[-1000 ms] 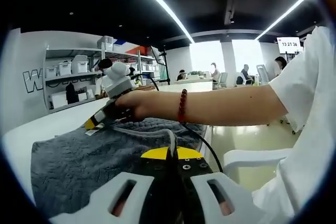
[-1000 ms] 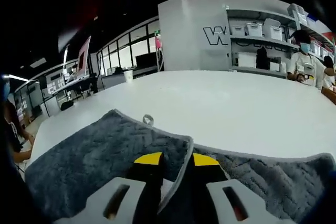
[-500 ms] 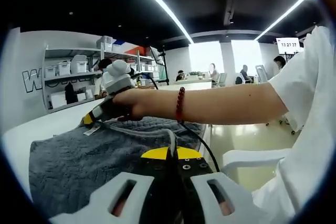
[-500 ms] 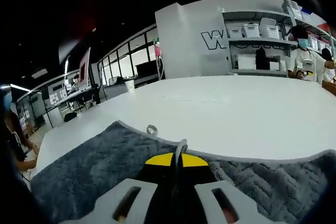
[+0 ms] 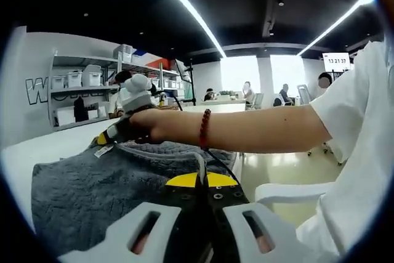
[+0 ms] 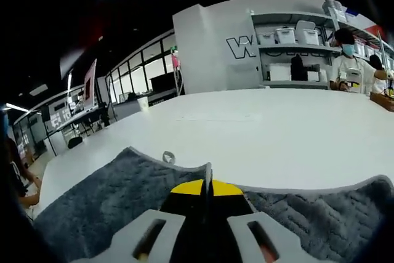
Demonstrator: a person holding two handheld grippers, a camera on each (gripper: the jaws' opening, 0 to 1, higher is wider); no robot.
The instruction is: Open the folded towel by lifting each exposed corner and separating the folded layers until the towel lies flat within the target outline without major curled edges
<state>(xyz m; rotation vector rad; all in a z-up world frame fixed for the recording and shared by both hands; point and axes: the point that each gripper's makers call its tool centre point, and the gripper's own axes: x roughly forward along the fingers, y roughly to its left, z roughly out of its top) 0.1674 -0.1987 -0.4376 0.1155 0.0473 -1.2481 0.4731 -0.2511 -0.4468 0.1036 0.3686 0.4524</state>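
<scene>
On the white worktop (image 6: pixel 258 133), both tools pinch the grey towel's (image 5: pixel 92 183) edge: left tool (image 5: pixel 198 180), right tool (image 6: pixel 207 187); the left gripper view adds the person's arm (image 5: pixel 246 130).

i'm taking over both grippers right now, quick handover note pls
Left gripper: shut on the edge of the grey textured towel.
Right gripper: shut on another edge of the towel, near its small hanging loop; in the left gripper view it sits at the towel's far side.
Towel lies on the white table, an edge pinched in each gripper.
Done: both edges gripped.
Left: spread it flat. I can't make out a target outline; check for one.
</scene>
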